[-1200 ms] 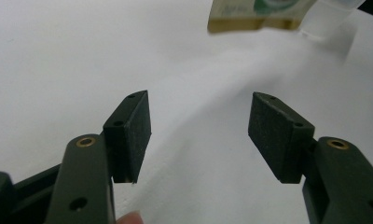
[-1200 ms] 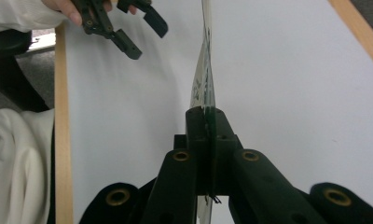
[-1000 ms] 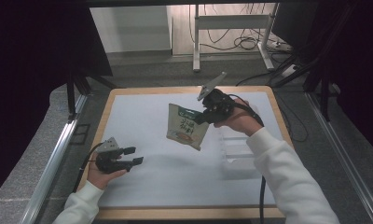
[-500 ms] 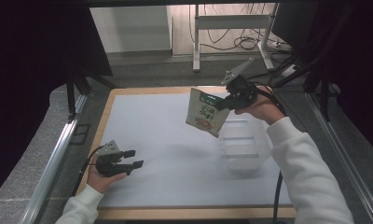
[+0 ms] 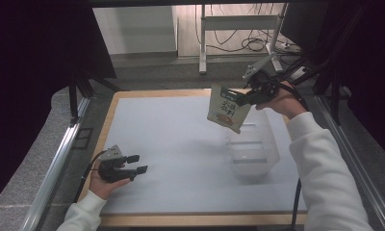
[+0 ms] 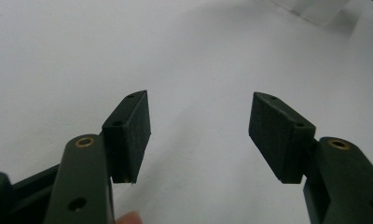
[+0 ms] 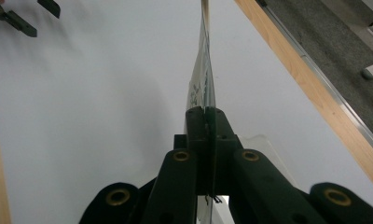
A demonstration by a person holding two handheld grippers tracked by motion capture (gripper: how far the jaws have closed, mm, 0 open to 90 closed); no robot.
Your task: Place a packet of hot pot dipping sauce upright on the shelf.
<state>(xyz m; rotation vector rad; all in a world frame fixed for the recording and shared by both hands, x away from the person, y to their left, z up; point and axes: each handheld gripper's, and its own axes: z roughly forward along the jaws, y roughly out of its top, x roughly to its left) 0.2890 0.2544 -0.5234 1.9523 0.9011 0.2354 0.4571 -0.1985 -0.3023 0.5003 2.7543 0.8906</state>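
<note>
Two black jaws of the right gripper (image 7: pixel 206 116) press together on one edge of a single flat packet (image 7: pixel 204 70), seen edge-on in the right gripper view, so its printed face cannot be read there. From the high view the same packet (image 5: pixel 226 109) hangs tilted in the air from the right gripper (image 5: pixel 246 95), over the far end of a clear plastic container (image 5: pixel 252 147); its green-topped label carries print too small to make out. The container's walls are see-through and hard to trace, and whether it has inner dividers cannot be told for certain. The right gripper view catches only a pale sliver of it (image 7: pixel 261 142) behind the jaws.

The left gripper (image 6: pixel 201 128) has its jaws spread wide with nothing between them, above the bare white table surface (image 6: pixel 58 56); a fingertip (image 6: pixel 128 217) is cut off at the bottom edge. In the high view the left gripper (image 5: pixel 135 163) sits low at the near left of the table (image 5: pixel 171 139), held in the person's left hand (image 5: pixel 101 182), well apart from the packet. A white sleeve (image 5: pixel 320 173) covers the right forearm. The table's wooden rim (image 7: pixel 310 88) runs beside the packet in the right gripper view.
</note>
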